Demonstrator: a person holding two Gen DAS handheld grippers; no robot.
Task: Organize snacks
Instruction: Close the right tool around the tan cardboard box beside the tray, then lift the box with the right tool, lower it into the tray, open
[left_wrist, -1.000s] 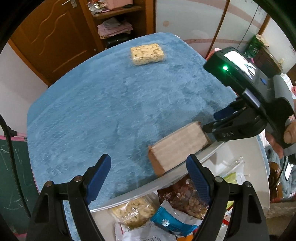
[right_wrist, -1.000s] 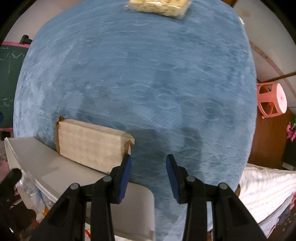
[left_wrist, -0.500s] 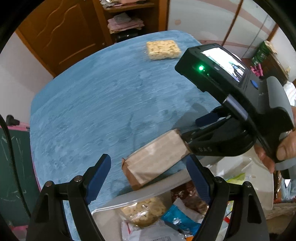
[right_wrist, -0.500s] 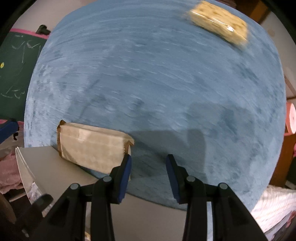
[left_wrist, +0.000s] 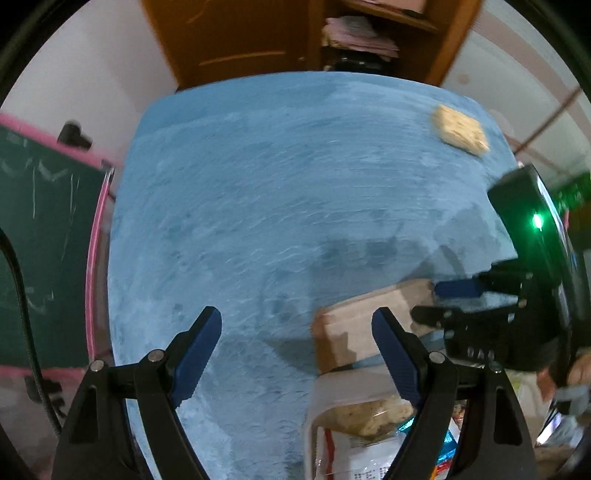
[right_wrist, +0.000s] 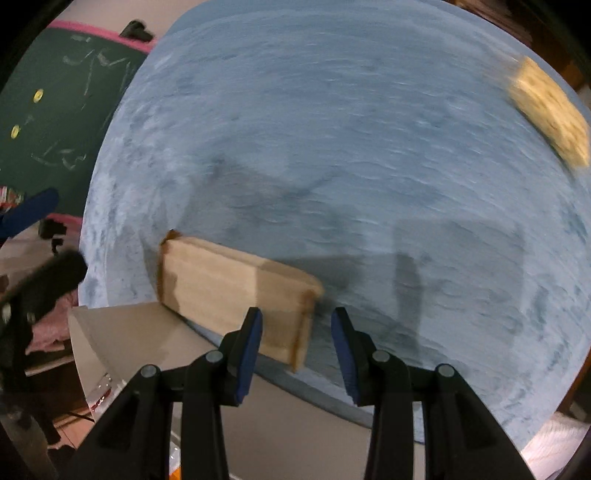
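Blue fleece covers the table (left_wrist: 280, 206), with both grippers held low over its near edge.

At the left a green chalkboard (left_wrist: 40, 243) with a pink frame leans beside the table. The left gripper (left_wrist: 295, 354) points across the cloth with its jaws wide apart and nothing between them. Just right of it, a tan wafer pack (left_wrist: 364, 325) lies at the table edge, partly over the rim of a white bin (left_wrist: 321, 384) that holds other snack bags. The right gripper (right_wrist: 295, 350) reaches in with its jaws apart, the pack's end beside its left finger; whether they touch is unclear. Far right, a clear pack of pale biscuits (left_wrist: 460, 129) sits near the table's back corner, well apart.
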